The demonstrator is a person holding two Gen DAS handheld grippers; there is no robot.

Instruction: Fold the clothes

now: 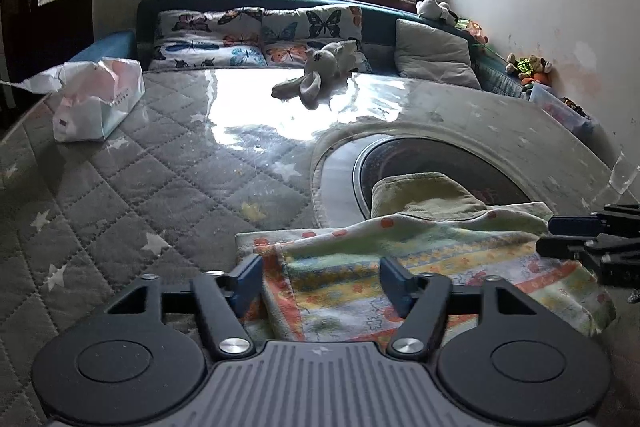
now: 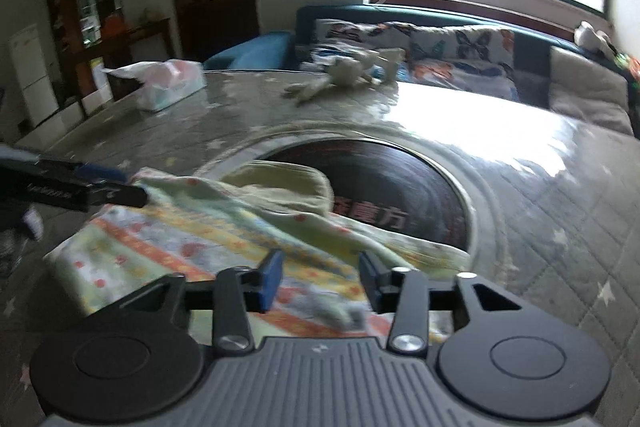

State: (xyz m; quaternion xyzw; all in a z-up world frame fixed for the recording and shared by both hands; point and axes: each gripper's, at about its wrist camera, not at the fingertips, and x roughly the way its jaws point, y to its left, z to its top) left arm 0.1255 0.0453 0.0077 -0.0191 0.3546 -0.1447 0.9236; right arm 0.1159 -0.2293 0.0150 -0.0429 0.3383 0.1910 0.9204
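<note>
Left gripper (image 1: 320, 281) and right gripper (image 2: 320, 281): jaws spread, grasping nothing, both low over the patterned garment (image 1: 420, 267). It lies near, partly doubled, on the quilted worktop (image 1: 140, 187). Judged soft, light, limp; best pinched at corners or hem.

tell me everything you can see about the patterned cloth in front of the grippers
The patterned cloth looks like soft terry, banded in orange, yellow, pale green and blue with small red dots. It lies loosely folded and rumpled on the quilted grey table cover, its far edge overlapping the round dark inset. Both open hand-held grippers sit over its near edge.
</note>
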